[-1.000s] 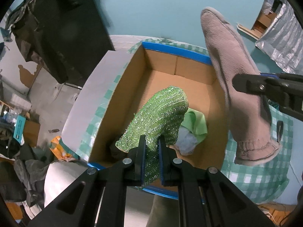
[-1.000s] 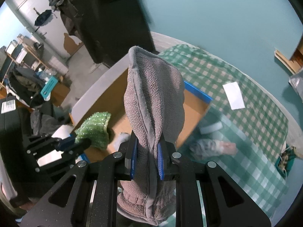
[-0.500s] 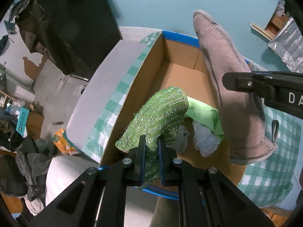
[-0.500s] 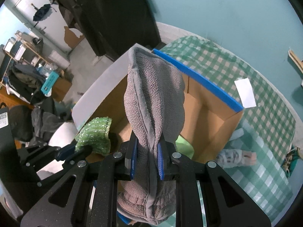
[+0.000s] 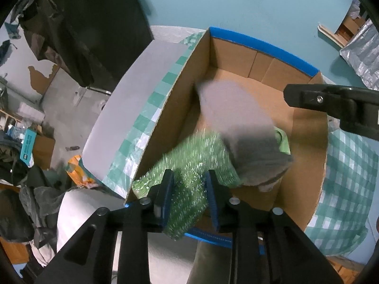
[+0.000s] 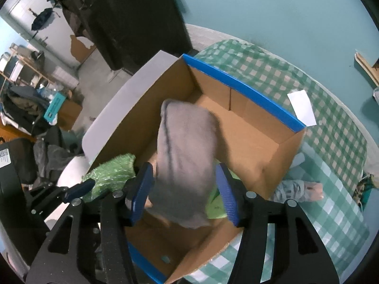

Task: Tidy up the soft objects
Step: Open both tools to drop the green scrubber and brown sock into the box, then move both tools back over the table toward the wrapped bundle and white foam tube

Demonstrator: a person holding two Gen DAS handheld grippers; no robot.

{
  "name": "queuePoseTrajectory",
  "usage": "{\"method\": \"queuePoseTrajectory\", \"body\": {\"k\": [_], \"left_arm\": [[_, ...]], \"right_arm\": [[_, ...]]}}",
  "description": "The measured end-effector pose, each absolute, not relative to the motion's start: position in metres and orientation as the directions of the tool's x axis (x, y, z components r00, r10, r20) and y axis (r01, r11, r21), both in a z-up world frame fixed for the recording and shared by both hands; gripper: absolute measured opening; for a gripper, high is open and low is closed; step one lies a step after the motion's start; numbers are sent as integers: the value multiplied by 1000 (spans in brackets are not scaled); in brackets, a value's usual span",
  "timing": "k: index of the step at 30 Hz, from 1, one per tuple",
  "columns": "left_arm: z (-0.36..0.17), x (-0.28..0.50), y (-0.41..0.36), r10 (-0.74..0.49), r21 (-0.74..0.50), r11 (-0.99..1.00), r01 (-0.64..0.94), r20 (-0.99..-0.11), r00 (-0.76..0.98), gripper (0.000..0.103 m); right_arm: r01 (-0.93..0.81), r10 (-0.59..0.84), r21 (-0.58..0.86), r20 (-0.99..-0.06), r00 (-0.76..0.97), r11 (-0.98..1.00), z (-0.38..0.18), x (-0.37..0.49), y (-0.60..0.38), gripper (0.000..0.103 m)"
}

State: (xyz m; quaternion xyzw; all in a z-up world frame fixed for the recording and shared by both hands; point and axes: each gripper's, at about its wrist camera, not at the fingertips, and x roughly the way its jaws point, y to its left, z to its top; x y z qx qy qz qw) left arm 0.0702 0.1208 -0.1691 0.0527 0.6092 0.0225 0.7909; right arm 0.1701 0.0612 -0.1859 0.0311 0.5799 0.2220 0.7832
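Observation:
An open cardboard box [image 5: 305,123] with blue-taped rims stands on a green checked cloth; it also shows in the right wrist view [image 6: 260,127]. My left gripper [image 5: 189,189] is open, and the sparkly green cloth [image 5: 189,161] is blurred between its fingers, dropping into the box. My right gripper [image 6: 184,187] is open above the box, and the grey fleece sock [image 6: 187,156] is blurred between its jaws, falling in. The grey sock [image 5: 241,127] lies over the green cloth in the left wrist view. A light green cloth [image 6: 216,207] lies on the box floor.
A grey and pink sock [image 6: 298,188] and a white paper slip [image 6: 302,107] lie on the checked cloth [image 6: 331,142] right of the box. A white flap [image 5: 132,99] leans on the box's left side. Dark furniture and floor clutter lie left.
Both grippers have opened and let go. The green cloth and the grey sock are dropping into the box. Both grippers have moved further over the box.

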Motion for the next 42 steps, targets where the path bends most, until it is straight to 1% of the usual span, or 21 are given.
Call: {"method": "queuePoseTrajectory", "body": {"k": [2,6,25,42], "left_arm": [[-167,69,120,98,110,993,31,-961,260,28],[-162,66,116,91,105,994,37,-959,268,28],[-152,49,57,40,79,989,128,-957,287,28],[-154,41,-11,-4,63,972,227,-959,283,28]], "right_arm": [[-301,382,307,-894,232,903,-185,170,57,57],[-272,380,314,-894,238,910,-183,167,47,64],[-185,339,295,-897,284,937,-176,146,-16,64],[-84,276,264,-914,296,961,-186,129,-96,64]]}}
